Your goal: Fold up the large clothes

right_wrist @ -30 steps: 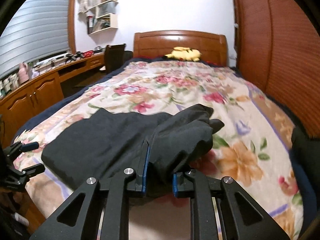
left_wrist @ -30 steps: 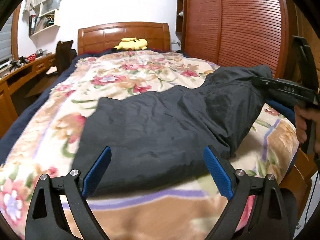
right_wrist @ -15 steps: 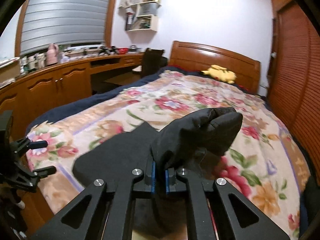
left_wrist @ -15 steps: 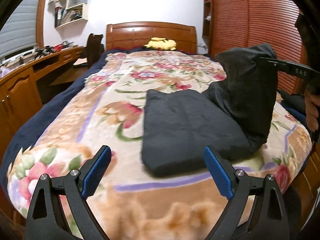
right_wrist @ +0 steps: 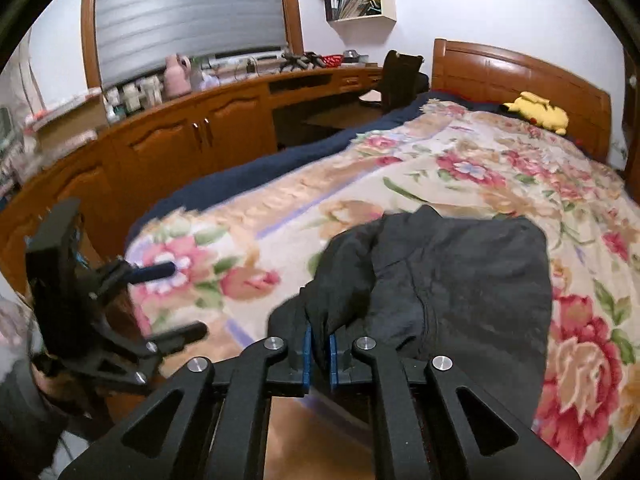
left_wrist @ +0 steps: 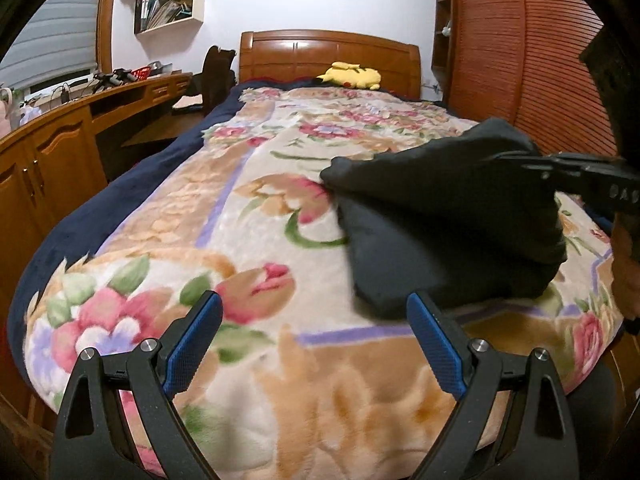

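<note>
A dark grey garment [left_wrist: 448, 216] lies bunched on the floral blanket [left_wrist: 280, 184] near the foot of the bed, to the right in the left wrist view. My right gripper [right_wrist: 319, 350] is shut on a fold of the garment [right_wrist: 460, 276] and holds that edge up over the rest. It shows at the right edge of the left wrist view [left_wrist: 560, 168]. My left gripper [left_wrist: 314, 354] is open and empty over the foot of the bed, left of the garment. It also shows at the left of the right wrist view [right_wrist: 176, 300].
A yellow plush toy [left_wrist: 350, 75] lies by the wooden headboard [left_wrist: 328, 54]. A long wooden desk with cabinets [right_wrist: 192, 136] runs along the left side of the bed. A slatted wooden wardrobe [left_wrist: 516, 48] stands on the right. A dark chair [right_wrist: 400, 76] stands at the desk.
My right gripper has carried the held part of the garment leftward over the rest, so the garment is more folded. Both views have swung to the left; my left gripper stays open.
</note>
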{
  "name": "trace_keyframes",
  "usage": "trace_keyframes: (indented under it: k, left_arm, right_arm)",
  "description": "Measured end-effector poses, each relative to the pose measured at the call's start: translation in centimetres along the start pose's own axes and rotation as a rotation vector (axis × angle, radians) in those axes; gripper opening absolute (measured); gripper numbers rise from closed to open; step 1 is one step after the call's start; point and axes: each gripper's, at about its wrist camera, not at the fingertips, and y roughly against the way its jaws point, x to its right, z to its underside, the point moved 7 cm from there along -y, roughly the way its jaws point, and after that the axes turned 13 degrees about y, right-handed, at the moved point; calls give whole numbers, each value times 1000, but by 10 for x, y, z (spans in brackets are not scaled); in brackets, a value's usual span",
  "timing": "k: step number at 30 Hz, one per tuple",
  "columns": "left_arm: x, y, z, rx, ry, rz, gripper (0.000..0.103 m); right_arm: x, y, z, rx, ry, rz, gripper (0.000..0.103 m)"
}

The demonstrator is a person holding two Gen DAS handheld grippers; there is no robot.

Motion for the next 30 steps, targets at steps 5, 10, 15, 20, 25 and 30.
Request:
trace_keyframes:
  k: [5,10,15,20,25,30]
  left_arm:
    - [6,0,-3,5,9,19,94]
    - [27,5,-11,23,-3,50,94]
    - [52,13,-23,51,-15,87,94]
    - [77,16,-33,58,-25,130,94]
    - [103,11,-42,64,-42,156,94]
    - [121,-1,-44,43,-43,178,92]
  right_arm:
    - [17,23,-17,67,-27,1,58]
    - [38,54,-11,77,7,182,66]
    - [65,39,29,-24,5,263,66]
    - [93,17,60,-81,-47,268,59]
    - [94,7,66,-106,-79,203,59]
    - [89,1,70,-113,-45,205,59]
